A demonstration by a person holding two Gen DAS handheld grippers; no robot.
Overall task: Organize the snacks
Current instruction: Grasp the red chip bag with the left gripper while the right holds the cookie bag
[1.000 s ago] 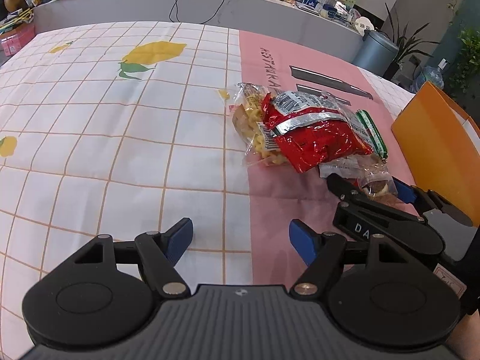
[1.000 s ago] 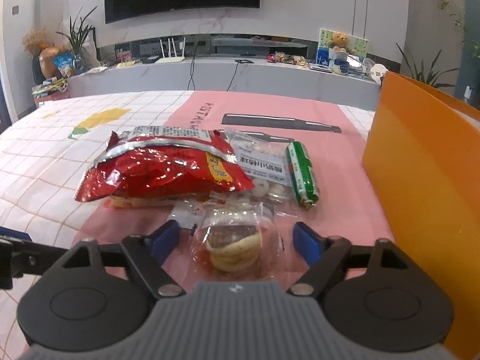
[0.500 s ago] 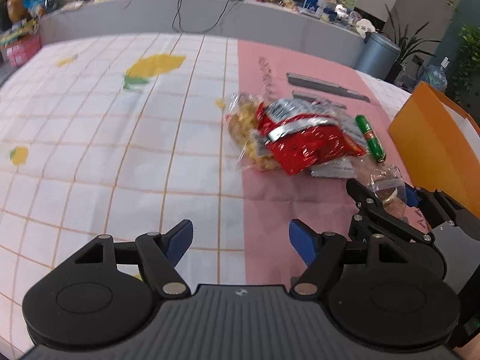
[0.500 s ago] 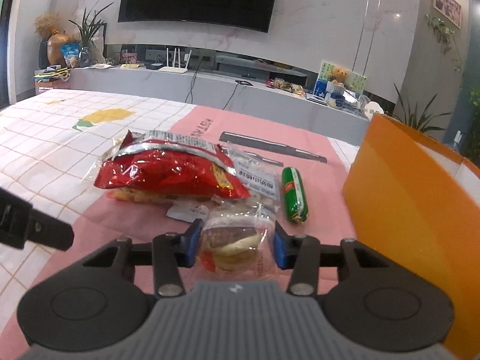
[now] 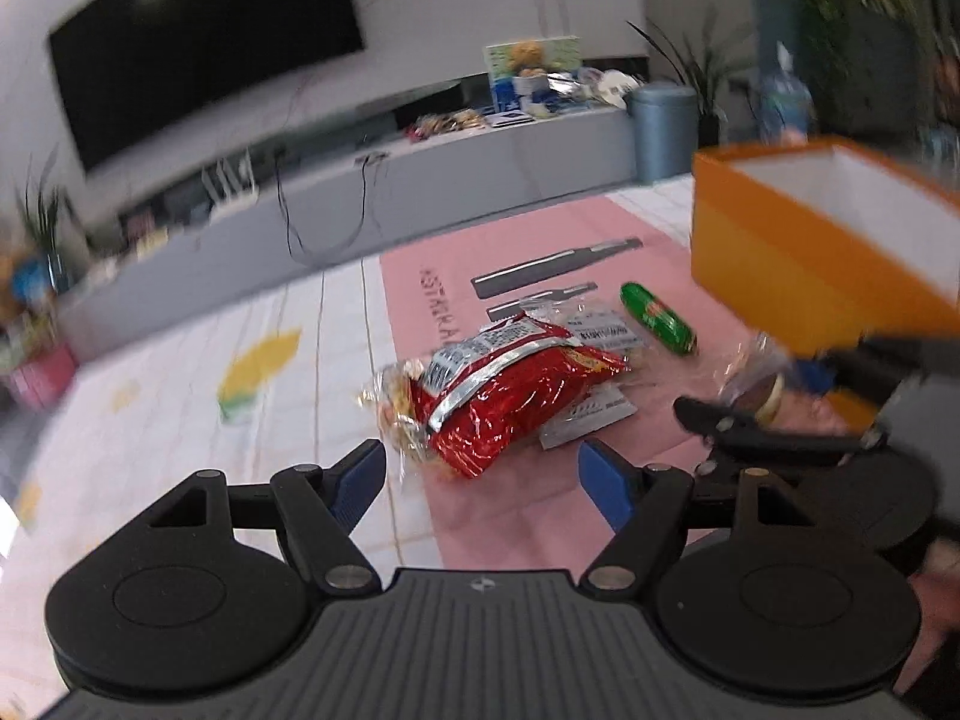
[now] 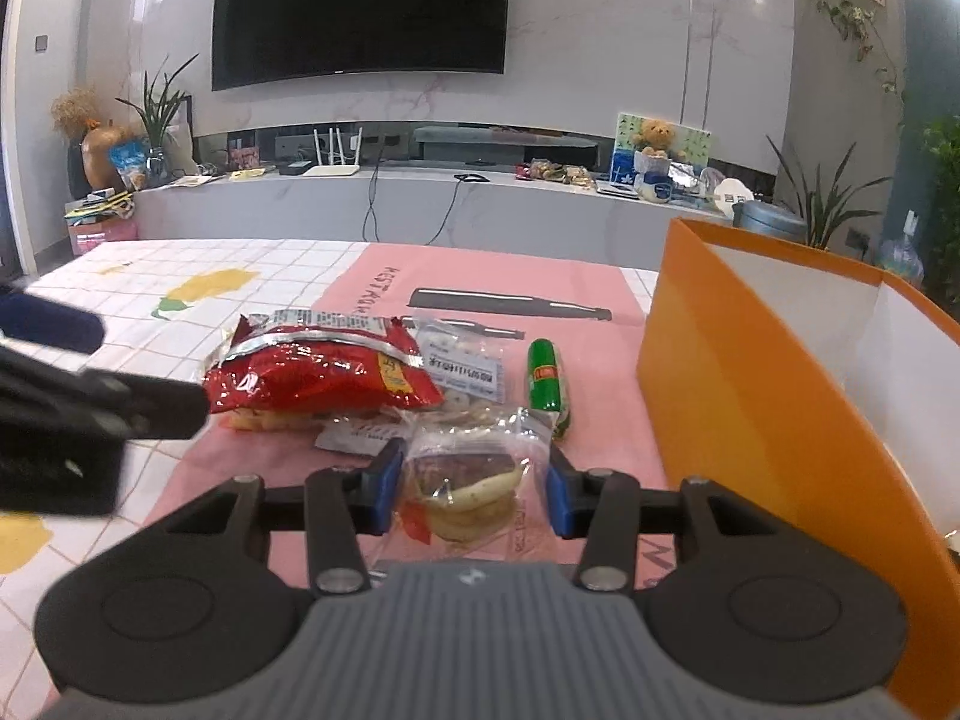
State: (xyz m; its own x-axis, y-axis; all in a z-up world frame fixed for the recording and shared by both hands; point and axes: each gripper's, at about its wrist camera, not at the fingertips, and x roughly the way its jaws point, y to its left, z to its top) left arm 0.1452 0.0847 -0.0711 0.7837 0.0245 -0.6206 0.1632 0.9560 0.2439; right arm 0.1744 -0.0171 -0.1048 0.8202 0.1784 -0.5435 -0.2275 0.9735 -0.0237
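Note:
My right gripper (image 6: 471,495) is shut on a clear-wrapped round pastry (image 6: 465,495), lifted off the pink cloth; the same packet (image 5: 757,384) shows at the right of the left wrist view. Ahead lie a red snack bag (image 6: 318,375) (image 5: 510,393) over a clear bag of yellow snacks (image 5: 393,408), a clear packet with a white label (image 6: 465,369) and a green wrapped sausage (image 6: 545,384) (image 5: 657,318). My left gripper (image 5: 483,483) is open and empty, just short of the red bag. An orange box (image 6: 762,420) (image 5: 798,276) with a white inside stands open on the right.
The table carries a checked cloth (image 6: 120,300) with a pink runner (image 6: 480,276). The left gripper's arm (image 6: 78,402) reaches in from the left of the right wrist view. Behind the table run a grey counter (image 6: 420,204) and a wall television (image 6: 360,6).
My right gripper closed on the pastry packet and raised it off the cloth. My left gripper rolled, tipped upward and shifted toward the red bag, staying open.

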